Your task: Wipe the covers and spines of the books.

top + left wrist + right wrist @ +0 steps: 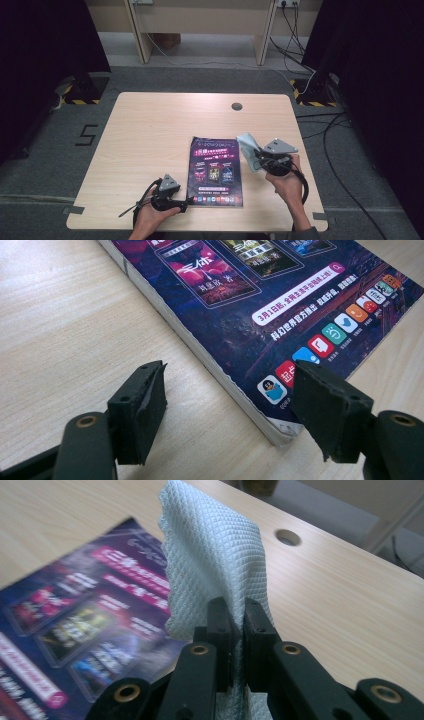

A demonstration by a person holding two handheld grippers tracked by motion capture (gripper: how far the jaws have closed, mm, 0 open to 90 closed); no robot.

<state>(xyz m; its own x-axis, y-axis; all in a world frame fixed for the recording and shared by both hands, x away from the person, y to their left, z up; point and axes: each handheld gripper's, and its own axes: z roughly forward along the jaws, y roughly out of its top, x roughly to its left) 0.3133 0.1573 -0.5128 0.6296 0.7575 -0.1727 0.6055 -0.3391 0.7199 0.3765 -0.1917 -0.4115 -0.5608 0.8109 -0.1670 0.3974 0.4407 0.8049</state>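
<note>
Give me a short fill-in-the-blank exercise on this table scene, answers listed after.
1. The right claw is shut on a pale waffle-weave ____.
2. The left claw stands ____ at the near corner of the dark purple magazine.
3. The magazine lies flat on the light wooden ____.
4. Near the table's far edge is a small round ____.

Missing words: cloth; open; table; hole

The place looked like a lab or recording studio set up for data capture. A pale wooden surface [150,135] with a round cable hole [237,106] stood on grey carpet [45,165], flanked by black curtains [45,45]. Hazard-striped tape [80,101] marked stand bases, cables [330,145] ran across the floor, and a taped figure "5" [86,135] lay beside the surface.
</note>
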